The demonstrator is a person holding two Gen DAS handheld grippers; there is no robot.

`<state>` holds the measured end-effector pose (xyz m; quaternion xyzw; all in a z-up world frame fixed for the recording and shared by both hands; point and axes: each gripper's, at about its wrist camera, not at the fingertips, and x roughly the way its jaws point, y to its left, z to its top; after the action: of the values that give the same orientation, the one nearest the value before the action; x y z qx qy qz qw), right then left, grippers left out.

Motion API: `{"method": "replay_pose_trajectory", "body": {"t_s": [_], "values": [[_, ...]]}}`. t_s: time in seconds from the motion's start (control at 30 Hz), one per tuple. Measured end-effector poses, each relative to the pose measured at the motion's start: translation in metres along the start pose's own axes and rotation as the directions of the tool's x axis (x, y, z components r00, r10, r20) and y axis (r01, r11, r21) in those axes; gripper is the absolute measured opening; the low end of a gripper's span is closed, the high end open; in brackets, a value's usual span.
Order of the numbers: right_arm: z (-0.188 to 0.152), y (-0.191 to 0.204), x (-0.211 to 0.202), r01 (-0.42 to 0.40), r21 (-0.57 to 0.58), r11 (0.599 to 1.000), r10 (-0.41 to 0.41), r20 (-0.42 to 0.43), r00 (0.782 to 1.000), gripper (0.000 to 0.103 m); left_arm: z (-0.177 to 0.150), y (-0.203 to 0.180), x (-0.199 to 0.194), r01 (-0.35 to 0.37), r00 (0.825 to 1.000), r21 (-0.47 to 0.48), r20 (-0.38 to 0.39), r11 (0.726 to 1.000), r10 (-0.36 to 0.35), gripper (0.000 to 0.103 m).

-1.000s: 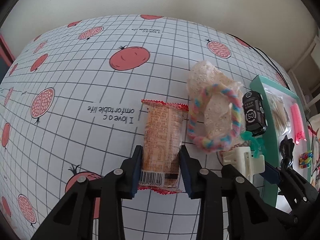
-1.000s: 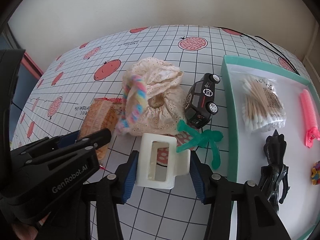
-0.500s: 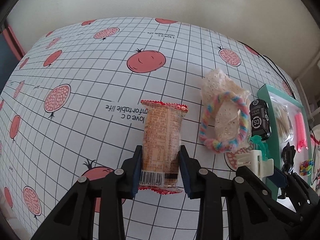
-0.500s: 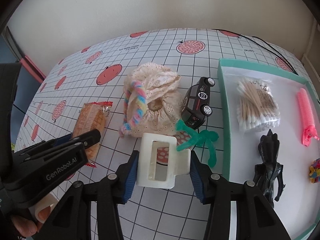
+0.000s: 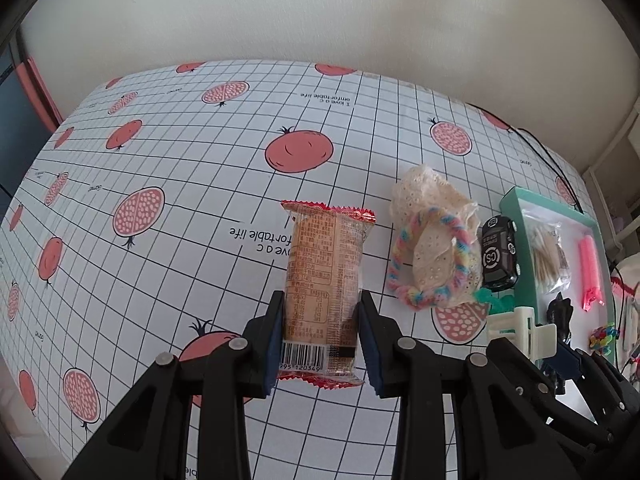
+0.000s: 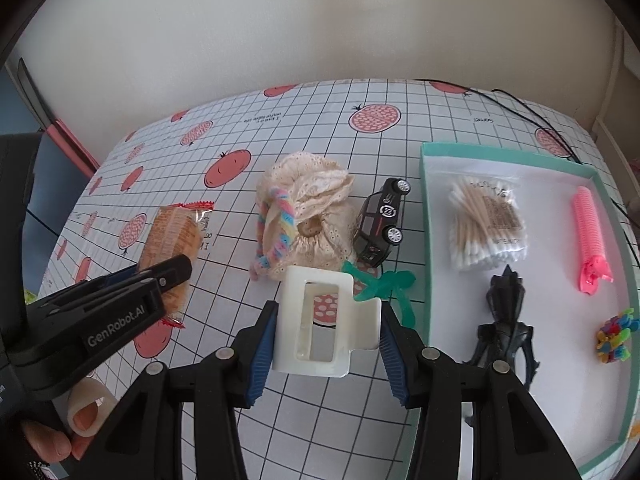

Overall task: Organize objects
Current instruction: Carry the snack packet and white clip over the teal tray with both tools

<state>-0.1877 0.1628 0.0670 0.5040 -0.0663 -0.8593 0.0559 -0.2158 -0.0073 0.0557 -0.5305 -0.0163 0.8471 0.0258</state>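
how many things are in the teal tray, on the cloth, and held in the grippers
In the teal tray: 4
Loose on the tablecloth: 4
Held: 2, orange snack packet in left gripper, white hair claw clip in right gripper
Total: 10

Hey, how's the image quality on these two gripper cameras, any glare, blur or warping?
Left wrist view: strong fisheye warping bends the tablecloth grid, black corner vignetting, and the snack packet in the left gripper is sharp, barcode readable. Right wrist view: same bending, soft even light with faint shadows, slight sheen on the cotton swab bag, and the white hair clip in the right gripper is crisp.
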Motion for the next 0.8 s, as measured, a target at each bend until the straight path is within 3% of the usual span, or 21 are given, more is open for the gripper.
{"method": "replay_pose_trajectory", "body": {"t_s": [0.33,0.8], "values": [[-0.005,-0.030,-0.028,0.039,0.033,0.999,-0.040,0.026,0.999,0.050,-0.003,-0.021,-0.024,0.023,0.999,0.014,0.034,1.000,-0.023,0.036],[-0.024,-0.119,-0.072,0.140,0.151,0.979,-0.147,0.034,0.989,0.050,-0.022,-0.115,-0.063,0.129,0.987,0.172,0.073,0.977,-0.143,0.036]]}}
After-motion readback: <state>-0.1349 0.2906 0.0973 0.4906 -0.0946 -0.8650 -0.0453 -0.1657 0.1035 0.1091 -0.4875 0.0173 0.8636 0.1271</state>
